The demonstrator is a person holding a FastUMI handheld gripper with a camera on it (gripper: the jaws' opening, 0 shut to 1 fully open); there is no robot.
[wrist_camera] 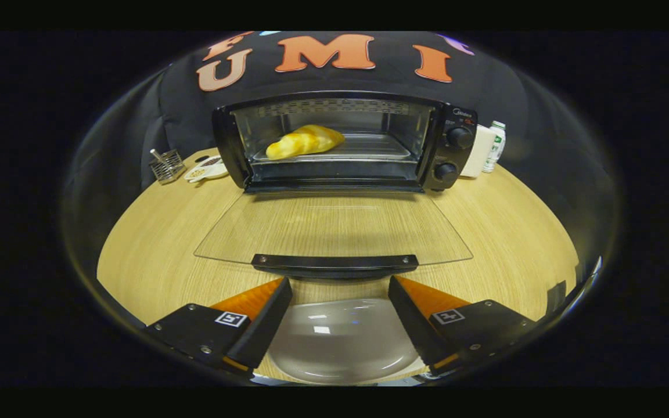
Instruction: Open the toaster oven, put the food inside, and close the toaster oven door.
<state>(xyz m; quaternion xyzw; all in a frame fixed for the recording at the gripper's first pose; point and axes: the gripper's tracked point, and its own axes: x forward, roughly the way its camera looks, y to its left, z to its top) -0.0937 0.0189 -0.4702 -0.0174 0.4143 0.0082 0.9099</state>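
Observation:
A black toaster oven (450, 154) stands at the back of the wooden table with its glass door (334, 229) folded down flat toward me. The door's black handle (334, 264) lies just ahead of my fingertips. On the oven's tray (381, 150) rests the food, a yellow-orange bread roll (304, 141), toward the left of the cavity. My gripper (339, 284) is open, fingers apart, nothing between them. Below and between the fingers sits a white plate (340, 342) with nothing on it.
Left of the oven stand a small wire holder (167, 165) and a white card-like item (208, 168). Right of the oven are a white box (478, 152) and a small bottle (495, 146). Bare wooden tabletop (154, 249) spreads on both sides of the door.

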